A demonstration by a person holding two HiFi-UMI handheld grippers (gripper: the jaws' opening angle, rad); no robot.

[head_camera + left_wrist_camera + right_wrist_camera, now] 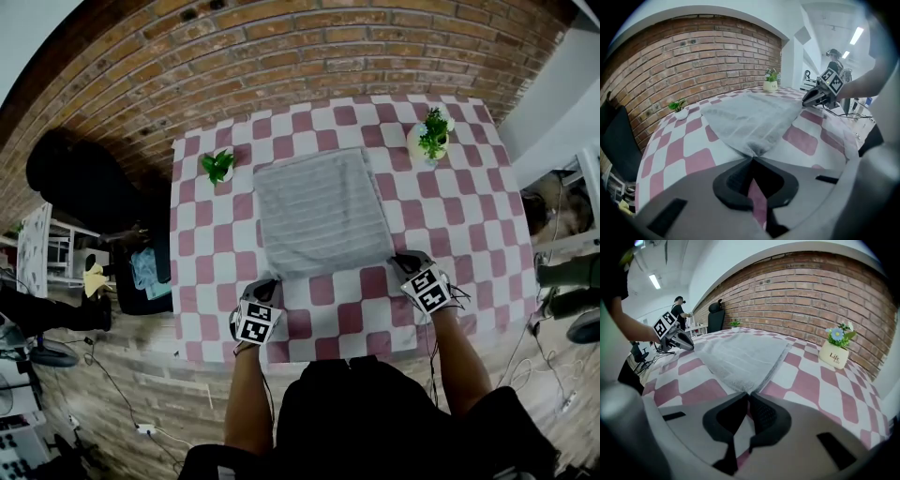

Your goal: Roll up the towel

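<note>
Head camera up high, staring steeply down on the checked table [450, 234] and brick wall [281, 56], while both gripper cameras sit low and close at the near corners of the towel [323, 211], facing across it to that wall, the left one catching the right gripper [805, 101], the right one the left gripper [691, 347].

A lab-like studio is indicated by a brick wall [281, 56] at twelve o'clock, ceiling strip lights [857, 35], and floor cables [112, 382] at seven o'clock.
</note>
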